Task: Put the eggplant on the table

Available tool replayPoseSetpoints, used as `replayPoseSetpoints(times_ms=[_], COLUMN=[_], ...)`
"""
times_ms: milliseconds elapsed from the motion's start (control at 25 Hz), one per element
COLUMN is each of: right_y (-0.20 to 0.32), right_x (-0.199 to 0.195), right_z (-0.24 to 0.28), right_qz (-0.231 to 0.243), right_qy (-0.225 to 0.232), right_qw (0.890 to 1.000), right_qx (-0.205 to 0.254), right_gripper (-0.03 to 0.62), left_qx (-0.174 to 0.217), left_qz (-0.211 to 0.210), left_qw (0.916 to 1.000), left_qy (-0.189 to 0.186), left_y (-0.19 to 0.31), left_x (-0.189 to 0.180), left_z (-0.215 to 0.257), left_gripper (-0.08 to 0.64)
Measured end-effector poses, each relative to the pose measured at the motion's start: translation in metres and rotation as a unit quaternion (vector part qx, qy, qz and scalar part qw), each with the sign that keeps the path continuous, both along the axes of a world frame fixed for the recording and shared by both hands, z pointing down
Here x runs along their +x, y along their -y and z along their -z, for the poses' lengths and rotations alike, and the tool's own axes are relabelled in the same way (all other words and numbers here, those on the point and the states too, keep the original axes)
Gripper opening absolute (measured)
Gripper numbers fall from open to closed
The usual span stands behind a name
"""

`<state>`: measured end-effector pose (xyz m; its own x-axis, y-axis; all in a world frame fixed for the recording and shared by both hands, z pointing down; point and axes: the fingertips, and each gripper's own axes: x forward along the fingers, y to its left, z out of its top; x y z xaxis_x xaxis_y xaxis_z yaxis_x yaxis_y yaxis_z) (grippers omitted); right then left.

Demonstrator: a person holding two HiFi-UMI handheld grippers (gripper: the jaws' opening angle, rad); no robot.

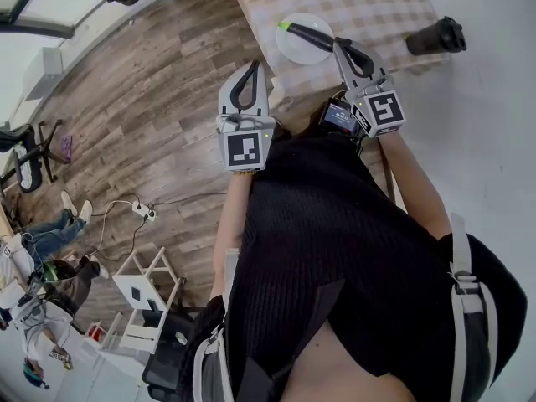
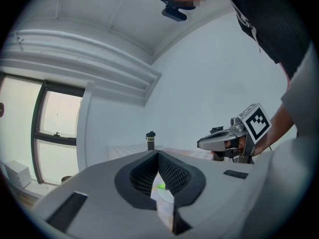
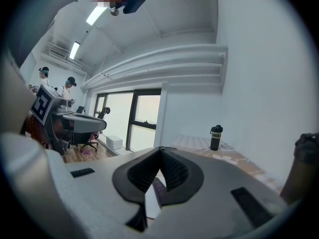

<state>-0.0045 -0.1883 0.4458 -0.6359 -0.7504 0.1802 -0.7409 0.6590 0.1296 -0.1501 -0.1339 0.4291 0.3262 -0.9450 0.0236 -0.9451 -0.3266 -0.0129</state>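
Note:
A dark purple eggplant (image 1: 311, 34) with a green stem lies across a white plate (image 1: 293, 50) on the checked tablecloth (image 1: 368, 7). My right gripper (image 1: 337, 43) is shut, its tips close to the eggplant's dark end; I cannot tell whether they touch. In the right gripper view the jaws (image 3: 160, 149) meet, and the eggplant (image 3: 158, 189) shows through the gap below them. My left gripper (image 1: 254, 64) is shut and empty, short of the table's near edge, left of the plate. In the left gripper view (image 2: 158, 153) the plate (image 2: 167, 195) and green stem (image 2: 161, 186) show below the closed tips.
A black bottle (image 1: 435, 36) stands on the table right of the plate, by the white wall. Wooden floor (image 1: 151, 124) lies left of the table, with cables, a white rack (image 1: 146, 296) and seated people (image 1: 50, 249) further off. Windows (image 3: 134, 121) fill the far side.

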Motion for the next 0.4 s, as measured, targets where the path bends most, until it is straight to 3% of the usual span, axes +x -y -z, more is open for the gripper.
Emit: replayPoseSetpoints(times_ms=[400], right_y=[0.007], right_x=[-0.001], right_z=[-0.009], right_qz=[-0.007], right_qy=[-0.019], right_qw=[1.000], right_qx=[-0.010], right_gripper=[0.005], left_qx=[-0.002], left_qz=[0.006], left_qw=[1.0000], left_qy=[-0.005], left_y=[-0.002], left_x=[-0.013], left_z=[0.000], left_gripper=[0.002])
